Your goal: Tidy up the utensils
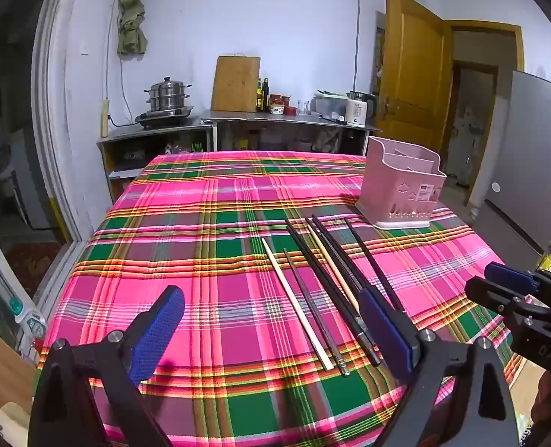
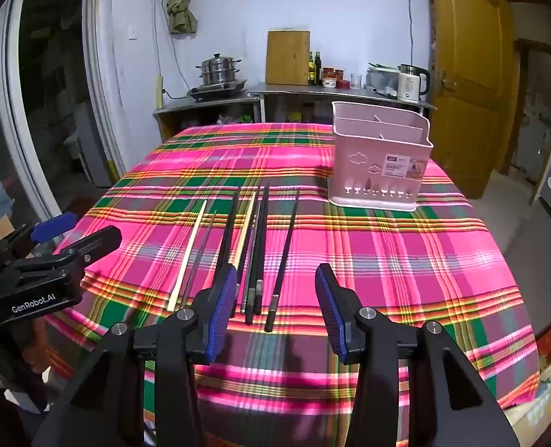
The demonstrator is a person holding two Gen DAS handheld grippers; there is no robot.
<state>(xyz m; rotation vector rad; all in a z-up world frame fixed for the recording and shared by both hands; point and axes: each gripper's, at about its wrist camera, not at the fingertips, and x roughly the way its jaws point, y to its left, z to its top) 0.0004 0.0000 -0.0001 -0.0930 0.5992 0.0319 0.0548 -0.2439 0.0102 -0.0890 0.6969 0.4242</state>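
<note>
The chopsticks (image 2: 253,246) should handle as light, stiff, slender rods, and their smooth finish will probably let them slide or roll on the plaid cloth (image 2: 387,260); a hold near the thick near ends, or a little ahead of them toward the middle, looks safest, since the tapered far tips offer little for the pads to bite. They lie flat and roughly parallel, long axes running from about 6 toward 12 o'clock in the right wrist view, the middle ones bunched and touching, others apart. Most are black; two are pale wood-coloured (image 2: 188,257), and some carry a lighter metallic section at the near end. The pink utensil basket (image 2: 380,164), upright with dividers inside and apparently empty, stands on the surface at about 1 o'clock from the chopsticks, well apart from them. The right gripper (image 2: 275,316) hovers over the near ends with its jaws wide and holding nothing, its inner blue pad just above the black sticks. The left gripper (image 1: 271,331) is also spread wide and empty, the pale and dark sticks showing between its pads, slanting toward 11 o'clock in its own view.
</note>
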